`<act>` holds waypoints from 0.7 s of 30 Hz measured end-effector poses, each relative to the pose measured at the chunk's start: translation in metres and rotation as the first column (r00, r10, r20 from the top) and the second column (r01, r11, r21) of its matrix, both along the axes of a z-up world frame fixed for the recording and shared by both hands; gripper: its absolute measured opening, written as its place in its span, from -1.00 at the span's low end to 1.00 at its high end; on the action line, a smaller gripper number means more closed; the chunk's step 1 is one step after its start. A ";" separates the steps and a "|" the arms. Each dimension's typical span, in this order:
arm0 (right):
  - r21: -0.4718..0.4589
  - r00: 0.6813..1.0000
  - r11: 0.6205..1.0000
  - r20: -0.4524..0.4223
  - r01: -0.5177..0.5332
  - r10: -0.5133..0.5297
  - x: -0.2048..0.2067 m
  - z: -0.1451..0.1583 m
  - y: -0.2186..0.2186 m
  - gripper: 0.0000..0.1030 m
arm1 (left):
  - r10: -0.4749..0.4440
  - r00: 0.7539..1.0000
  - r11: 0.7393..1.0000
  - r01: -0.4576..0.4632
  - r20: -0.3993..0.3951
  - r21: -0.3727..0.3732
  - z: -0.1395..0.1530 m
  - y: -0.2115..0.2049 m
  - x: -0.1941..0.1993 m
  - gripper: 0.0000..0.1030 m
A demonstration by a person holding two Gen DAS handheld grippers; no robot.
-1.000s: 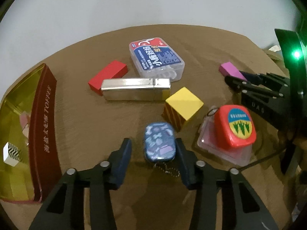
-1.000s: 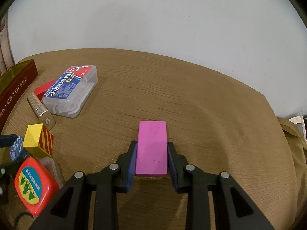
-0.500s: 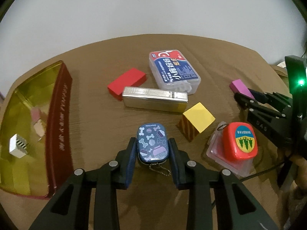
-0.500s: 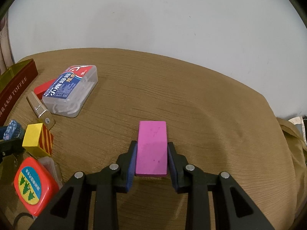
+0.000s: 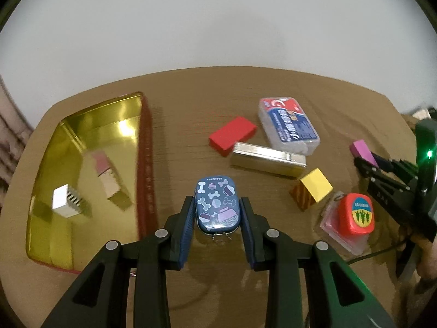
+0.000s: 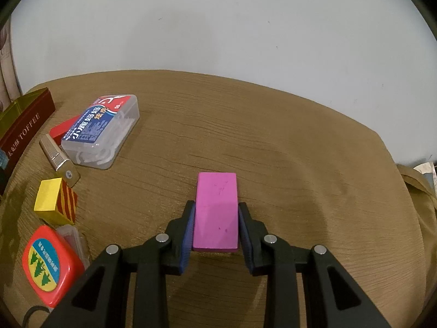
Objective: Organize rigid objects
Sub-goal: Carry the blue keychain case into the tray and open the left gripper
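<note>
A second ago the left gripper point(image 5: 217, 210) was standing wide around the small blue tin point(image 5: 217, 207) as it lay on the desk point(image 5: 191, 114); its jaws have just been closing, and now they are pinching the tin by its long sides and carrying it clear of the cloth, its little ball chain dangling beneath. The gold toffee tin point(image 5: 68, 125) is now sitting nearer the middle of the left wrist view. The blue tin is a smooth, rounded oblong printed with bones and bowls, its long axis pointing away along the fingers. The right gripper point(image 6: 215, 222) is staying put, clamped narrowly on the pink block point(image 6: 215, 207), a flat matte slab resting on the wrinkled tan covering and likewise pointing straight away. On the desk are lying a red block point(image 5: 232, 135), a ribbed silver case point(image 5: 267, 158), a clear plastic floss-pick box point(image 5: 288, 129), a yellow striped cube point(image 5: 314, 191) and a red tape measure point(image 5: 355, 213).
</note>
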State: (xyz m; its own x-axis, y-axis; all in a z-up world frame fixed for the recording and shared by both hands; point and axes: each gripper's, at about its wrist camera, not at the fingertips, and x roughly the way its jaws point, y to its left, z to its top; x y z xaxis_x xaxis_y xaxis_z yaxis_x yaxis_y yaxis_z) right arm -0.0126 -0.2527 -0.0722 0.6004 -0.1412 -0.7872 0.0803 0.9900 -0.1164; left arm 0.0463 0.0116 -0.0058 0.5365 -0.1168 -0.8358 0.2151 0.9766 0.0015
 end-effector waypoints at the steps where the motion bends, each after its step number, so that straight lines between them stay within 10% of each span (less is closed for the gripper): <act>1: 0.003 1.000 1.000 0.000 0.000 0.000 0.000 0.000 -0.002 -0.41 | 0.008 1.000 1.000 -0.008 0.003 -0.002 0.002 0.004 0.002 -0.44; 21: -0.013 1.000 1.000 -0.002 0.002 -0.002 0.001 -0.001 -0.005 -0.41 | 0.189 0.982 0.981 -0.190 0.020 0.034 0.007 0.088 0.021 -0.44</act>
